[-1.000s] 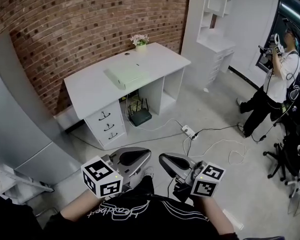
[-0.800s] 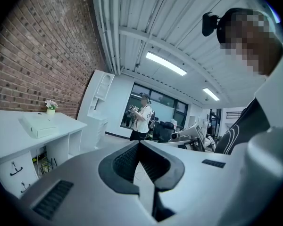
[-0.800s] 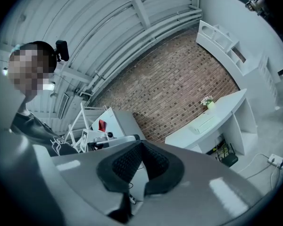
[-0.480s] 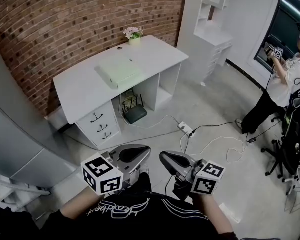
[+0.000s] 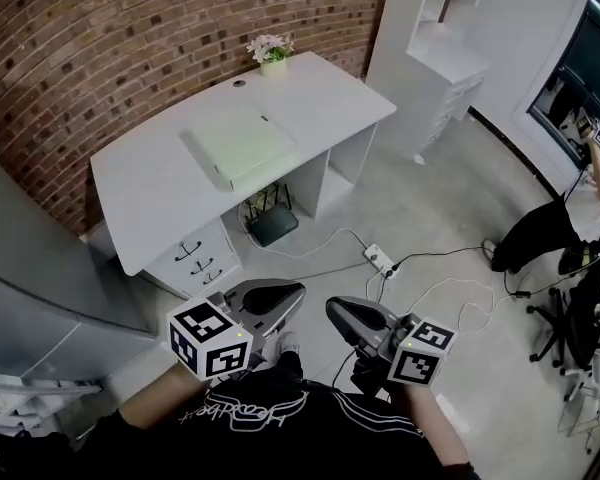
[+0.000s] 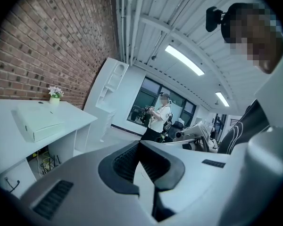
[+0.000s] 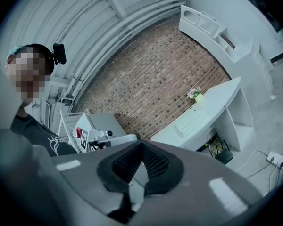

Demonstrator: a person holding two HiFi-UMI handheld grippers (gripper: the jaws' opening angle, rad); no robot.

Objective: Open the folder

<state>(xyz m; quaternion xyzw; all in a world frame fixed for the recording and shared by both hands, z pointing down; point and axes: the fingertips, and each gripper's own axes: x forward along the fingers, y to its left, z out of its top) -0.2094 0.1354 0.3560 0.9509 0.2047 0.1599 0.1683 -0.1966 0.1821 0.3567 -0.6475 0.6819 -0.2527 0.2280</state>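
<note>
White desk [image 5: 145, 203], folder [image 5: 238, 146] flat, lengthwise

Left gripper [image 5: 272, 296], right gripper [image 5: 352, 314] low, side by side, tips angled toward each other, not touching; both jaws closed, nothing between.

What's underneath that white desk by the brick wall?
A white drawer unit and, in the open bay beside it, a black box on the floor with coiled cables behind. The bay's rear is covered by the desktop.

A pale green folder [image 5: 240, 146] lies on a white desk [image 5: 160, 193] before a red-brown brick wall [image 5: 130, 38].
</note>
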